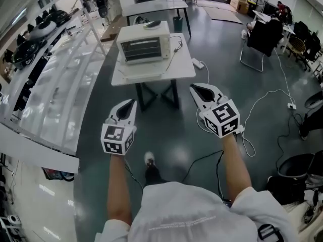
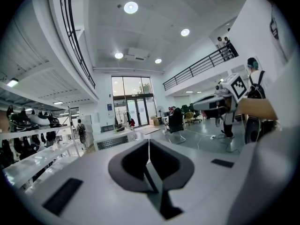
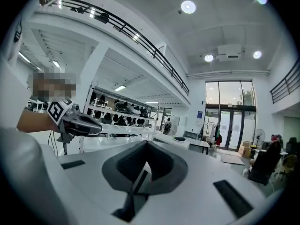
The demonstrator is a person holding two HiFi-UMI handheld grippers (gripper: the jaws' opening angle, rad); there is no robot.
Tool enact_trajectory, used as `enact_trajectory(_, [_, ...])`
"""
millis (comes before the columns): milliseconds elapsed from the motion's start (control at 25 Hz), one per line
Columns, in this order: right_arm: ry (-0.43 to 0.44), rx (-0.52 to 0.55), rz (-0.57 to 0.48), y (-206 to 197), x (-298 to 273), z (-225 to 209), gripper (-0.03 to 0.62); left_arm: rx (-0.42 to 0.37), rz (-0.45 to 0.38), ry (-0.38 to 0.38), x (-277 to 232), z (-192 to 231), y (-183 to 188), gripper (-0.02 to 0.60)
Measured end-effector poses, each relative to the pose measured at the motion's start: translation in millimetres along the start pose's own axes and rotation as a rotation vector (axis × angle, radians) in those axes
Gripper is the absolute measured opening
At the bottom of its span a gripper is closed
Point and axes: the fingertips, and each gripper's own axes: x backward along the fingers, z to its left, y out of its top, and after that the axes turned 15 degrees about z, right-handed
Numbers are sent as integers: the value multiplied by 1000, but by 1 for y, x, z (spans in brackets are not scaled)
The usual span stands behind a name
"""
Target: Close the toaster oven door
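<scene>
Approach step: the left gripper [image 1: 126,112] and right gripper [image 1: 205,93], both closed and empty, are well apart from the toaster oven [image 1: 144,42]. Next, I think, reach its open door [image 1: 143,75] at the table's [image 1: 184,67] front edge.

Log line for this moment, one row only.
stage: before contact | white metal toaster oven: open, untouched | left hand-held gripper: shut, empty | right hand-held gripper: shut, empty
</scene>
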Motion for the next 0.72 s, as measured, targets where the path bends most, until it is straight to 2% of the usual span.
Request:
enact_trajectory(200, [2, -16, 6, 2, -51, -21, 12, -5, 13, -23, -49, 35, -5, 20])
enact_trajectory(440, [-20, -23, 8, 31, -140, -52, 12, -10, 13, -44, -117, 119, 6, 20])
enact_trajectory(720, [-70, -52, 22, 76, -234, -89, 12, -37, 7, -95, -192, 211, 36, 20])
